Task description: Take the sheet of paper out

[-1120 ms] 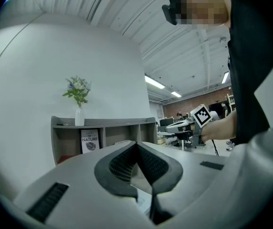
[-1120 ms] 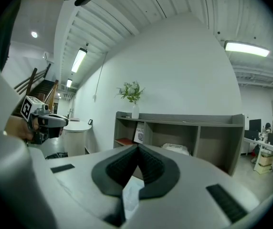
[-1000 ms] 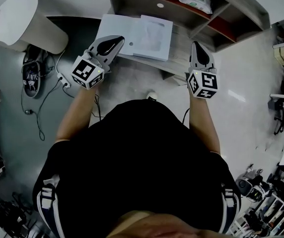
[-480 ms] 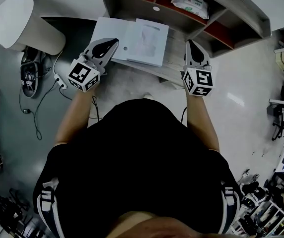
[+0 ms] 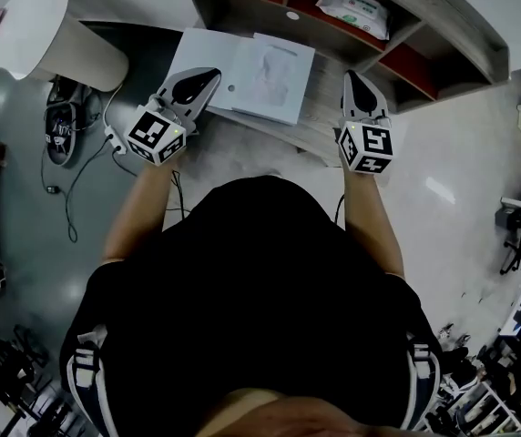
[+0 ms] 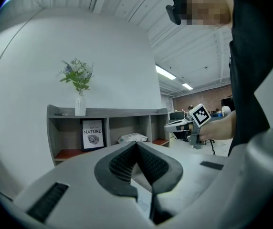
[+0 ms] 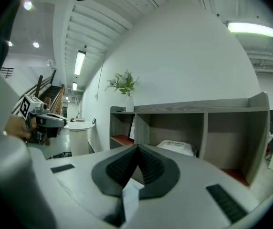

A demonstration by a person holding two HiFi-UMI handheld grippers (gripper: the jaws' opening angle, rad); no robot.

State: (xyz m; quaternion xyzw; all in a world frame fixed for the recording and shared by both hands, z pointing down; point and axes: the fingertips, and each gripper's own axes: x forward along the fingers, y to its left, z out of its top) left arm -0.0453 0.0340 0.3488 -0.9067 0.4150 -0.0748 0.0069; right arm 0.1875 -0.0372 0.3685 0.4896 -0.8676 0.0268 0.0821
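While both forearms are stretched forward from the black-clad torso at the bottom of the head view, the left gripper [image 5: 208, 78] and the right gripper [image 5: 352, 78] are held nearly level, each with its jaws pressed together on nothing. Between their tips, in the upper middle of the frame, the sheet of paper [image 5: 274, 76] is seen lying flat on the desk [image 5: 320, 121], its near left edge overlapped by the left tip. Beyond, a shelf unit [image 5: 443, 25] is shown. A pack of wipes [image 5: 357, 3] is kept in its middle compartment, a framed print [image 6: 92, 133] in the compartment left of that, and a vase of flowers [image 6: 80, 104] is stood on top.
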